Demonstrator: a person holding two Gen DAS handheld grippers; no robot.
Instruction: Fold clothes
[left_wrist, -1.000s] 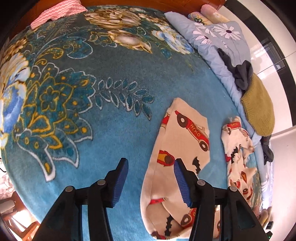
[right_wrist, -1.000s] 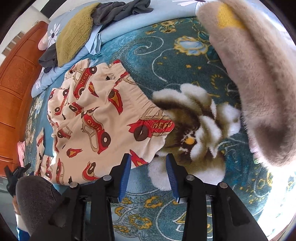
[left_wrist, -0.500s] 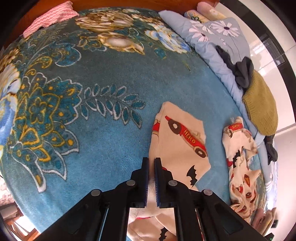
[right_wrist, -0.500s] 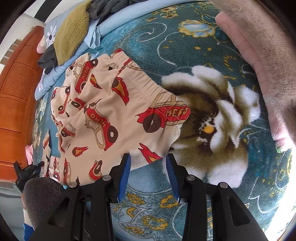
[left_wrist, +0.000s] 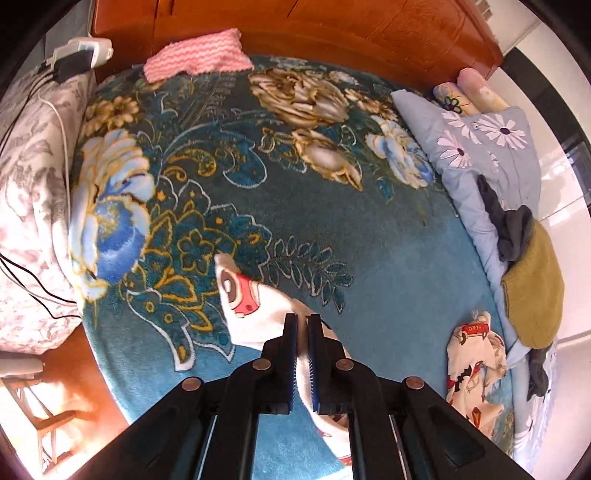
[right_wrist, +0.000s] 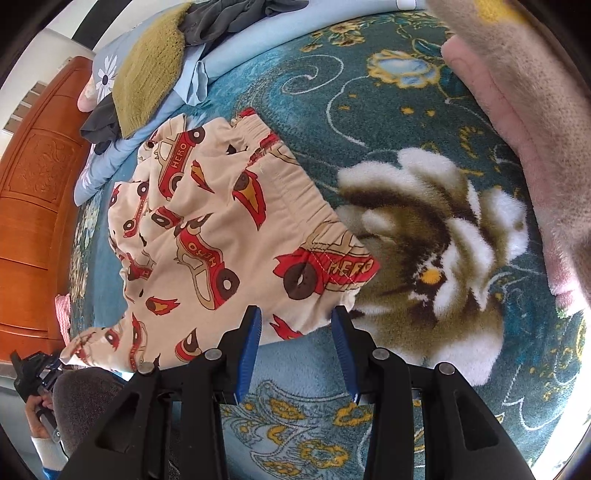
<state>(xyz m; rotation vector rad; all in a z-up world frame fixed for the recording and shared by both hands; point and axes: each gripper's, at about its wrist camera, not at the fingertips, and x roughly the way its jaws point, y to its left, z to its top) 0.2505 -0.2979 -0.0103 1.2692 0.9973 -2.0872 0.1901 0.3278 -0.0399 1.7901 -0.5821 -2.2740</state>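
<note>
Cream children's trousers printed with red cars lie on a teal flowered blanket. My left gripper is shut on the end of one trouser leg and holds it lifted above the blanket. My right gripper is open, its fingertips at the near edge of the trousers close to the elastic waistband. The other part of the trousers shows at the right of the left wrist view.
A pale blue flowered quilt with a mustard sweater and dark clothes lies along the far side. A pink cloth lies by the wooden headboard. A fuzzy pink-beige garment lies at right.
My left gripper closed on the trouser leg end and lifted it up and toward the headboard. My right gripper stayed open and moved closer to the trousers' near edge.
</note>
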